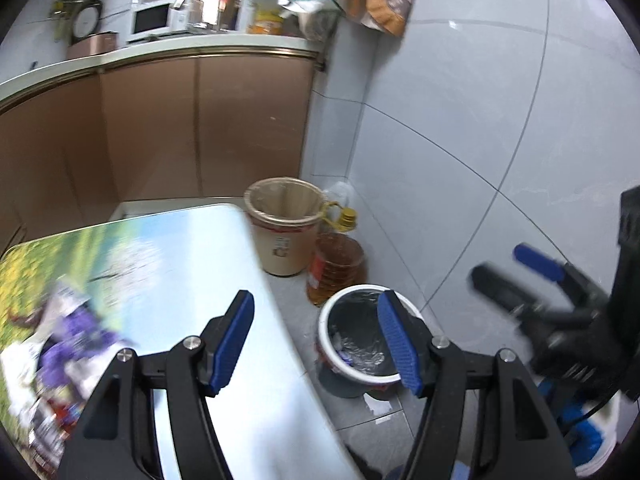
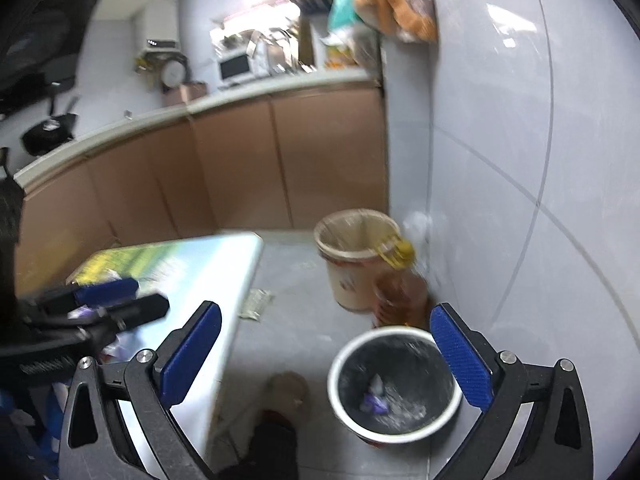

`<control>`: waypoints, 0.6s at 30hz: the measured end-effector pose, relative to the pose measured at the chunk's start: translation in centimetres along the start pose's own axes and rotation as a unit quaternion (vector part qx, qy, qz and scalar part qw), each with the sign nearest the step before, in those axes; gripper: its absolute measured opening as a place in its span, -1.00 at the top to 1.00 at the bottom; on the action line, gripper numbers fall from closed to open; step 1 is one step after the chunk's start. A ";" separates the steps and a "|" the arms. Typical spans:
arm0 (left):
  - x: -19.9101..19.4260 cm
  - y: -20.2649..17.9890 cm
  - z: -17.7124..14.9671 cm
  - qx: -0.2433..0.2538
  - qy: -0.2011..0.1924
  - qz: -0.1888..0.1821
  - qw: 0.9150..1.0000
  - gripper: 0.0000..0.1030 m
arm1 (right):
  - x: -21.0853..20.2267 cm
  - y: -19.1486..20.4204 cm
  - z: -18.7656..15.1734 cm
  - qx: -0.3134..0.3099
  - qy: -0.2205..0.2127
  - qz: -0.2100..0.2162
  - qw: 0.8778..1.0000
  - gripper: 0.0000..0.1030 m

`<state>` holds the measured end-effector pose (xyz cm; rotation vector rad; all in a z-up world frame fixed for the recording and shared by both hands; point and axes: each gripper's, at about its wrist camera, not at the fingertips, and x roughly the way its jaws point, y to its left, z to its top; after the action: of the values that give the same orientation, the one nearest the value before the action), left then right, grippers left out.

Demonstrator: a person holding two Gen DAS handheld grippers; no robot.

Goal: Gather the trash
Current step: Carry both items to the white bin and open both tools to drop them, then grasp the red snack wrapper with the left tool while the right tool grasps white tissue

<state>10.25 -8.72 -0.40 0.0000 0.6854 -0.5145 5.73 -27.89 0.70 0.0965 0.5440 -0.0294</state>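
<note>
A round trash bin (image 1: 340, 296) with a white rim and a black liner stands on the floor beside the table. Purple and white scraps (image 2: 374, 400) lie at its bottom. My left gripper (image 1: 318, 344) is open and empty, hanging over the table's edge and the bin. My right gripper (image 2: 326, 360) is open wide and empty above the bin (image 2: 360, 340). A blurred pile of purple and white wrappers (image 1: 68, 332) lies on the table at the left. Each wrist view shows the other gripper: the right gripper (image 1: 496, 262) and the left gripper (image 2: 150, 296).
The table (image 1: 192, 264) has a printed landscape cover. A beige lined bucket (image 1: 284, 232) and a bottle of oil (image 1: 336, 272) stand by the tiled wall. A paper scrap (image 2: 256, 304) lies on the floor. A person's foot (image 2: 288, 392) is near the bin. Brown cabinets stand behind.
</note>
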 end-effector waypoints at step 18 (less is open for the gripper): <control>-13.0 15.2 -9.2 -0.103 -0.022 0.144 0.984 -0.21 | -5.1 10.7 1.2 -0.086 -0.017 0.117 0.989 -0.77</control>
<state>3.03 12.01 -2.18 -0.1038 0.6797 -0.1644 2.54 -17.33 5.28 -0.0099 0.4959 0.2439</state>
